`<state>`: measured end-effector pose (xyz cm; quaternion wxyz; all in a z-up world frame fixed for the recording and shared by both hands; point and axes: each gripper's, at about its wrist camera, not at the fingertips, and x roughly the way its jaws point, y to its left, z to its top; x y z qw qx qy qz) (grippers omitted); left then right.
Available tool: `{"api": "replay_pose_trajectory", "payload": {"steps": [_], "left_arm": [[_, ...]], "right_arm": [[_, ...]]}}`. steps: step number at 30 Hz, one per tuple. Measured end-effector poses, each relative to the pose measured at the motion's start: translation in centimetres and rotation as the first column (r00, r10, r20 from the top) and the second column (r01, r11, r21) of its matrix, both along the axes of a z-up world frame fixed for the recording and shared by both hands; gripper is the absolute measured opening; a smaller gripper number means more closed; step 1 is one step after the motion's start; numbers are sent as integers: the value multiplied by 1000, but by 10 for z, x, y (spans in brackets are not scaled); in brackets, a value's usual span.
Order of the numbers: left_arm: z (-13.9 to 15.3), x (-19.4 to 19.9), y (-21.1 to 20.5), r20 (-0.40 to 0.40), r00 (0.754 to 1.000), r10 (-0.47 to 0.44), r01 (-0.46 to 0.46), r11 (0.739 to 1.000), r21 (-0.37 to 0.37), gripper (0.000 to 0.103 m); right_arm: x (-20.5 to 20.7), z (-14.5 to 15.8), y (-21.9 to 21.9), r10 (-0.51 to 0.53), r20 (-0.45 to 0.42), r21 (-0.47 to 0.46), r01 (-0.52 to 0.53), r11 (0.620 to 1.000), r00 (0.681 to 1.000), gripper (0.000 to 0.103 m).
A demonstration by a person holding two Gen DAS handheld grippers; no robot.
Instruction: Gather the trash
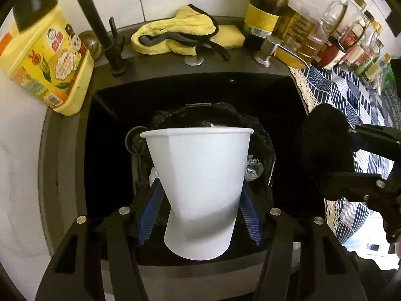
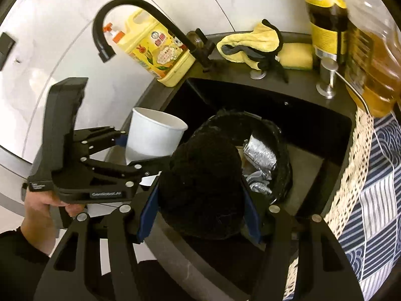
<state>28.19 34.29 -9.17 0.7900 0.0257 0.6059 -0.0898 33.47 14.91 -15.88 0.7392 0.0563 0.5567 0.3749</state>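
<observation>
Hovering over lined bin (image 2: 280, 155) in sink (image 1: 250, 92) | left gripper (image 1: 200, 198) pinching paper cup (image 1: 200, 188), rim forward | right gripper (image 2: 200, 200) squeezing black fuzzy lump (image 2: 203, 190), maybe cloth, nearer bin

- The left gripper (image 2: 130, 150), seen from the right wrist camera, carried pale lettering along its black body that looked like "GenRobot.AI".
- A small white label of three short lines sat at the rear end of the same gripper, too small to read.
- The yellow detergent jug (image 1: 47, 70) bore a colourful label with red characters and a barcode, none legible.
- Labels on the dark bottle (image 1: 265, 12) and the jars (image 1: 351, 40) stayed unreadable.
</observation>
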Motion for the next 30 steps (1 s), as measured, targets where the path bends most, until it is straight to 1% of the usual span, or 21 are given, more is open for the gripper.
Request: {"api": "replay_pose_trajectory", "payload": {"steps": [6,9,14,15,16,17,18,22,27,30], "left_arm": [[-22,5,8,-32,999,30,-31,999,-32,58],[-27,7,13,-45,998,48,-50,997,-53,58],[-34,10,14,-52,997,49,-51,998,-21,58],[-35,11,15,-57,997,51,-53,998,-28,58],[-36,12,17,-60,997,56,-59,998,-36,60],[-36,14,19,-61,996,68,-70,997,-41,68],[-36,15,21,-60,995,79,-82,996,-44,72],[-37,20,25,-60,994,88,-91,995,-46,72],[-37,20,24,-60,996,73,-75,997,-36,72],[-34,17,21,-45,996,76,-77,997,-26,72]], "right_arm": [[17,-18,9,21,-40,-36,-22,999,999,60],[24,-25,12,26,-54,-49,-29,998,998,60],[36,-36,20,29,-88,-54,-34,998,996,62],[39,-37,20,18,-88,-60,-23,998,996,67],[42,-38,21,1,-83,-65,-6,998,997,75],[45,-38,21,-8,-82,-63,3,998,997,78],[48,-38,21,-14,-89,-58,9,998,996,80],[55,-37,21,-27,-94,-51,22,998,995,80],[56,-36,16,-44,-93,-61,39,997,995,80],[53,-31,13,-53,-70,-70,49,996,996,80]]}}
